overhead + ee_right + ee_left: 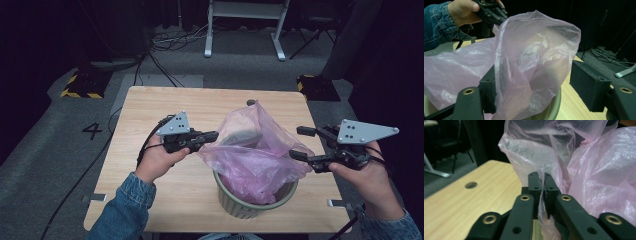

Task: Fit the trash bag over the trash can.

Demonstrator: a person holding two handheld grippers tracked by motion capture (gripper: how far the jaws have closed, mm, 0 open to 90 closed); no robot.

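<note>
The left hand-held gripper [543,178] is clamped on the edge of the pink bag [255,160], which sits in the bin [252,202] on the tabletop [150,105]. The right hand-held gripper [301,142] stands apart around the opposite edge. Lining the bin seems underway; next, the right should pinch that edge.

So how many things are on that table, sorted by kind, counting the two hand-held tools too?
Pink plastic bag: 1
Green bin under the bag: 1
Hand-held grippers: 2, the left gripper shut on the bag's edge, the right gripper open beside the bag
Total: 4
</note>
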